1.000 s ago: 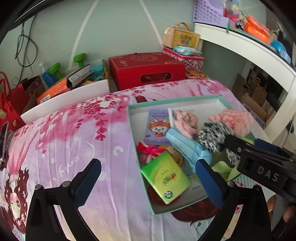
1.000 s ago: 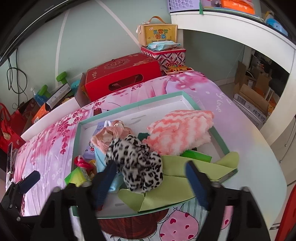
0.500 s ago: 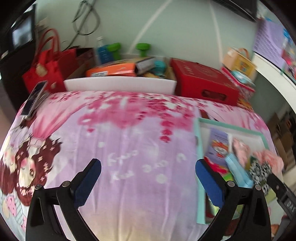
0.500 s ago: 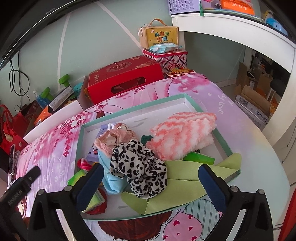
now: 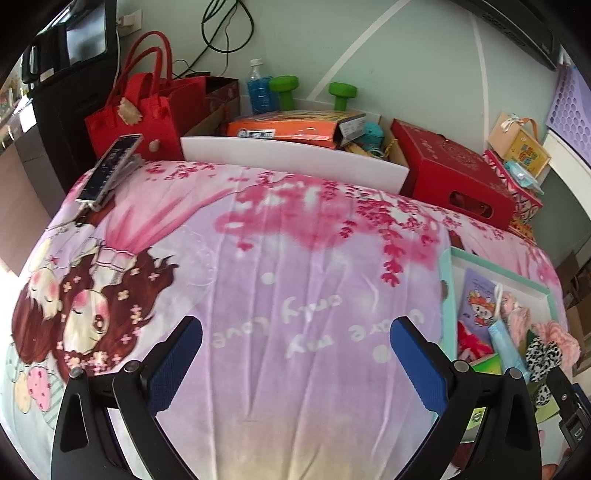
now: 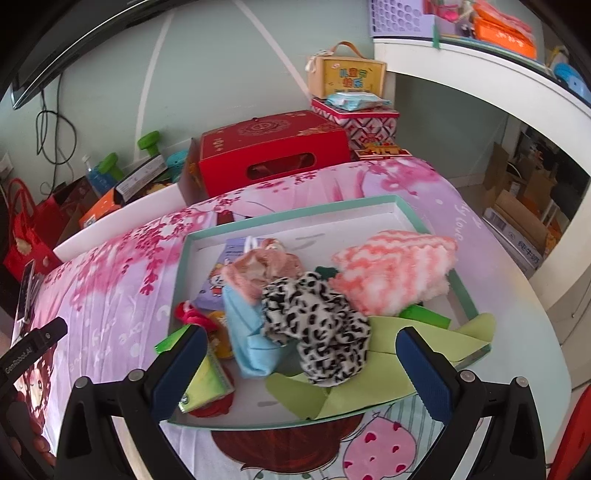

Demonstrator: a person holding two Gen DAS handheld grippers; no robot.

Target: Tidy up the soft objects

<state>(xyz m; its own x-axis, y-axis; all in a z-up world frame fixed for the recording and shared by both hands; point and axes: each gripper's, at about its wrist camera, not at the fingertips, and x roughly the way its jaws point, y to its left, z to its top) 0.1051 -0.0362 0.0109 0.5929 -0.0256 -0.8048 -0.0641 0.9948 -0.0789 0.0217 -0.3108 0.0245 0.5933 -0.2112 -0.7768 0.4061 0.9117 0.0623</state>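
Directly ahead of right gripper (image 6: 295, 363), spread wide and empty: leopard-print cloth (image 6: 317, 328) in tray (image 6: 295, 212); left gripper (image 5: 295, 360), likewise released, farther off.

A pale green wall (image 5: 406, 55) crossed by thin white curved lines (image 6: 258, 26) stands behind a bed spread with a pink and lilac cartoon-print blanket (image 5: 258, 277). Black cables (image 5: 221, 26) hang down the wall. A dark screen (image 5: 86, 33) stands at the far left. On the right, a white curved shelf (image 6: 480, 70) arches over cardboard boxes (image 6: 517, 218) on a pale floor (image 6: 469, 192). Soft daylight fills the room.
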